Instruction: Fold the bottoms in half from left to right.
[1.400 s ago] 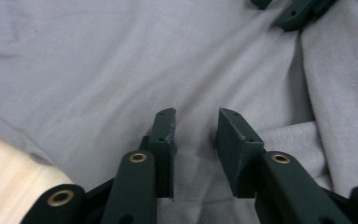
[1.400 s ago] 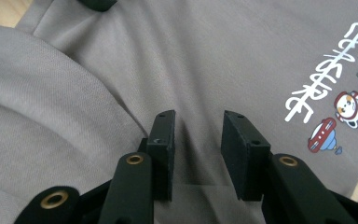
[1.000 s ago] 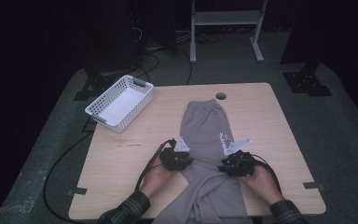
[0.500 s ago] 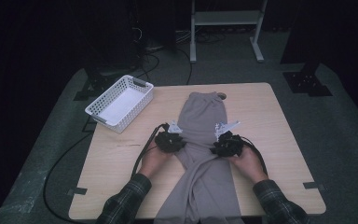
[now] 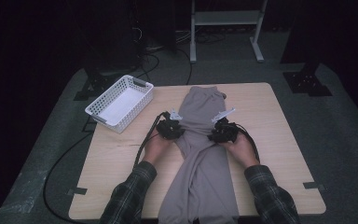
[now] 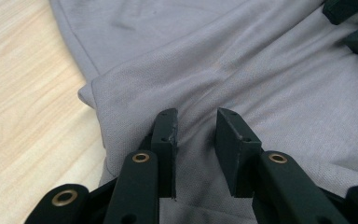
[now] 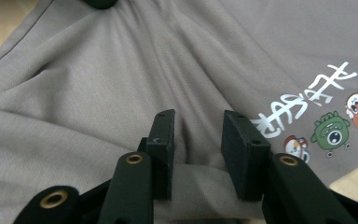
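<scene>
— Looking along my left gripper first: its jaws stand spread, resting on the grey trousers with cloth showing between them, nothing pinched. A folded edge of the cloth lies just off to their left, with bare bench beyond it.

— And your right?

— Same story. My right gripper has its jaws spread over bunched fabric, and the printed cartoon patch sits just to their right in the right gripper view.

— Where does the garment lie overall?

— Down the middle of the bench, long axis running from the far edge toward me, with the near end hanging over my edge. Both grippers sit at its narrowed middle, left one on the left border, right one on the right border, about equally near.

— So what does the next move turn on?

— I'd judge that the cloth is straight under each pair of jaws, so closing takes a fold. The white basket stands well apart, at the far left.
</scene>
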